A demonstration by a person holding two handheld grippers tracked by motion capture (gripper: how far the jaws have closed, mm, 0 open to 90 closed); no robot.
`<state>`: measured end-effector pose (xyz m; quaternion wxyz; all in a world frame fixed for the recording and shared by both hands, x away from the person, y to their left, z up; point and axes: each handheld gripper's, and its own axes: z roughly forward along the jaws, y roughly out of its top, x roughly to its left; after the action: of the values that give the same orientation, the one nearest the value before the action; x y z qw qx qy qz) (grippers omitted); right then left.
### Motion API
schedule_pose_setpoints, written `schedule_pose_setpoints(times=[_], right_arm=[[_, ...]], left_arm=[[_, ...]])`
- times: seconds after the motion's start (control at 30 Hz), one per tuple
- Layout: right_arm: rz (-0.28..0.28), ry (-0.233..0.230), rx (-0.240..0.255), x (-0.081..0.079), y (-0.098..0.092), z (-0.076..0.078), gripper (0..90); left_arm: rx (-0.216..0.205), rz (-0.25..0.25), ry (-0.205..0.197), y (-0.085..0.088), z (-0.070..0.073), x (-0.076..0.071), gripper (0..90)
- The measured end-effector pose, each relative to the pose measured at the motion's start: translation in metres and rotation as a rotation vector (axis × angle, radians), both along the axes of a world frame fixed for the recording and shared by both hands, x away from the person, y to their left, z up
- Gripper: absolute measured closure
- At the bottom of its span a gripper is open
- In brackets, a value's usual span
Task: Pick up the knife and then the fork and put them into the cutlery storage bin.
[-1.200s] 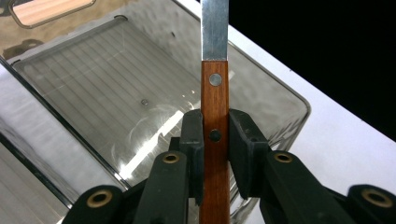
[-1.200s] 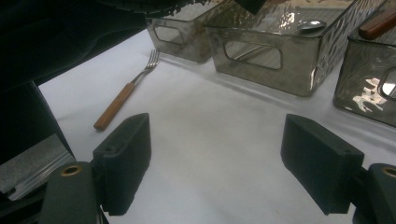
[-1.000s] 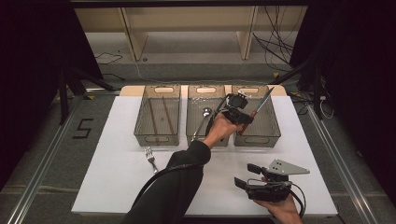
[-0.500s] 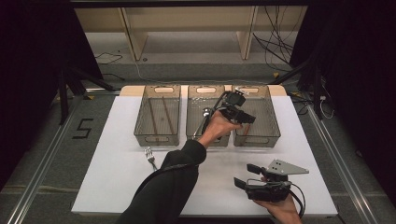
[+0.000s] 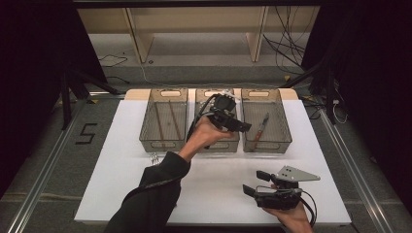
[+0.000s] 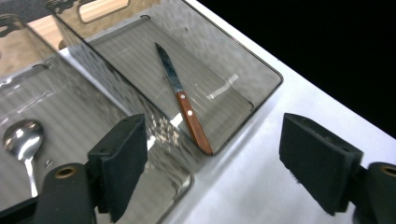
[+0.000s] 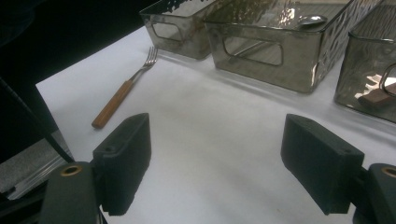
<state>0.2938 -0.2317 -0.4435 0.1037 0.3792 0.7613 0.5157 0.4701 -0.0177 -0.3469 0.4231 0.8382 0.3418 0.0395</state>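
Note:
A wooden-handled knife (image 5: pixel 261 127) (image 6: pixel 184 107) lies flat in the right clear bin (image 5: pixel 282 116). My left gripper (image 5: pixel 243 126) (image 6: pixel 217 158) hovers over the middle bin (image 5: pixel 218 144), just left of the knife. Its jaws have just been opening, and they stand open with nothing between them. A spoon (image 6: pixel 23 137) rests in the middle bin. My right gripper (image 5: pixel 252 181) (image 7: pixel 217 158) sits low over the table's front right, open and empty. A wooden-handled fork (image 7: pixel 122 91) (image 5: pixel 154 158) lies on the white table in front of the left bin, partly behind the left sleeve.
The left bin (image 5: pixel 163 141) holds thin brown sticks. All three bins stand in a row at the back of the white table (image 5: pixel 111 165). Shelving and cables are beyond the far edge. Dark floor rails run along both sides.
The left gripper held the knife over the right bin, then let it go. The knife now lies in that bin, and the gripper has drawn back left and up. The right gripper stayed put.

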Motion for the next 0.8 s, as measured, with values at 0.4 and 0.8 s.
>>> schedule_pose_setpoints(times=[0.4, 0.8], right_arm=[[-0.011, -0.008, 0.005, -0.001, -0.003, 0.002, 25.2], [-0.012, 0.001, 0.0, 0.0, -0.002, 0.001, 25.2]], left_arm=[[0.011, 0.005, 0.006, 0.063, -0.016, -0.03, 19.9], [0.002, 0.037, 0.034, 0.103, -0.048, -0.059, 18.4]])
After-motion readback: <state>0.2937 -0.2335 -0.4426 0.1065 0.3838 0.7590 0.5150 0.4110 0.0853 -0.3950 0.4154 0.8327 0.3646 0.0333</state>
